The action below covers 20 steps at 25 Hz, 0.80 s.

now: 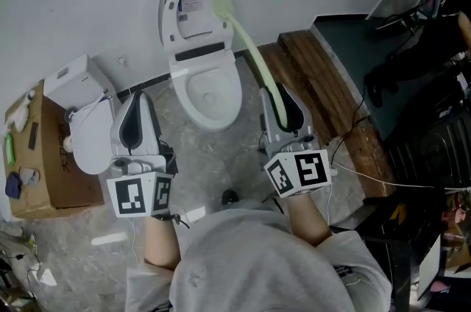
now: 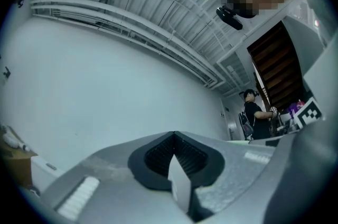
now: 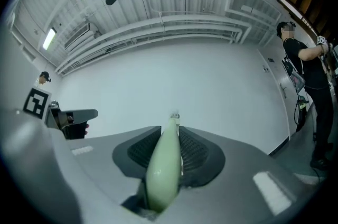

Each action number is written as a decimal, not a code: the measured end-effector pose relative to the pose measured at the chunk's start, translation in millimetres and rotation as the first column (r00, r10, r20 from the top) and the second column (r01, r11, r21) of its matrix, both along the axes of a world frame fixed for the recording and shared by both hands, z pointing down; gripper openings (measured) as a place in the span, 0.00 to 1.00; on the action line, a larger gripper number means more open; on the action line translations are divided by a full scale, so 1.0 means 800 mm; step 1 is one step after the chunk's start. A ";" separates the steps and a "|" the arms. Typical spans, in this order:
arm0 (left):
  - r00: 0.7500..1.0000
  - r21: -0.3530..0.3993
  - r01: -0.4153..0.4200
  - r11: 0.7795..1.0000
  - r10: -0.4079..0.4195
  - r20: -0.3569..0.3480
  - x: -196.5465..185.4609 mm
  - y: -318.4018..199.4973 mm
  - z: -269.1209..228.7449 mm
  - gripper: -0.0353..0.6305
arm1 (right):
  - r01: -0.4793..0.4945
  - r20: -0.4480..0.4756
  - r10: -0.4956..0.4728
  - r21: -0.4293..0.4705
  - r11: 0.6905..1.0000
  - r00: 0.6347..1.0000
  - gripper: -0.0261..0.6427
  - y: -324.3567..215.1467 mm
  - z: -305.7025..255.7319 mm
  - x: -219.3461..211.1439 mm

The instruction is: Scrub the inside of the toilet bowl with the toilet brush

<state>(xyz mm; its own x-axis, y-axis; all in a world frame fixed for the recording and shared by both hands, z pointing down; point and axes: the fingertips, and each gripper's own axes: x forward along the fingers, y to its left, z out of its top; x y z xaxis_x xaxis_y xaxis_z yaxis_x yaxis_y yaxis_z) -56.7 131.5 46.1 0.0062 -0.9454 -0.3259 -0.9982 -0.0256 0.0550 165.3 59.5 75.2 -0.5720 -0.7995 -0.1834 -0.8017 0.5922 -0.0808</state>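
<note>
Two gripper views face only a bare pale wall and ceiling lights, so the toilet bowl (image 1: 212,93) shows in the head view alone, with its lid (image 1: 184,5) raised against the wall. Only the right gripper view shows the grip closely: the right gripper (image 3: 171,151) has its jaws pressed onto the toilet brush (image 3: 162,175), whose glossy pale green handle fills the gap between the dark ribbed pads. In the left gripper view, the left gripper (image 2: 174,157) has its jaws closed together with nothing in them. Both gripper views also catch a person in dark clothes (image 3: 309,75) standing off to the side.

From the head view the toilet brush (image 1: 250,53) is a long, slightly curved, pale green wand. Its long axis runs from the right gripper (image 1: 285,108) up and to the left, and its blocky brush head (image 1: 221,1) lies over the right edge of the raised lid, above the bowl and not inside it. The left gripper (image 1: 135,115) hangs left of the bowl.
</note>
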 end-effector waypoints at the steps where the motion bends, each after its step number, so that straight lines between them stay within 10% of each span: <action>1: 1.000 0.000 0.004 1.000 -0.004 0.001 0.001 -0.008 0.001 0.06 | 0.009 0.009 -0.008 -0.005 1.000 1.000 0.19 -0.009 0.002 0.000; 20: 1.000 -0.050 -0.023 0.998 0.022 -0.018 -0.053 -0.149 0.034 0.06 | -0.001 -0.044 -0.005 -0.136 0.991 0.999 0.19 -0.158 0.070 -0.063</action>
<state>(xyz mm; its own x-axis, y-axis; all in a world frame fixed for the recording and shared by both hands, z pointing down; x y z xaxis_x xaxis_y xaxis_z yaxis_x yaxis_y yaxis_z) -99.1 12.5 73.6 0.0226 -0.9602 -0.2785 -0.9963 -0.0448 0.0737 114.8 -66.8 130.9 -0.5786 -0.8142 -0.0479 -0.8053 0.5796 -0.1248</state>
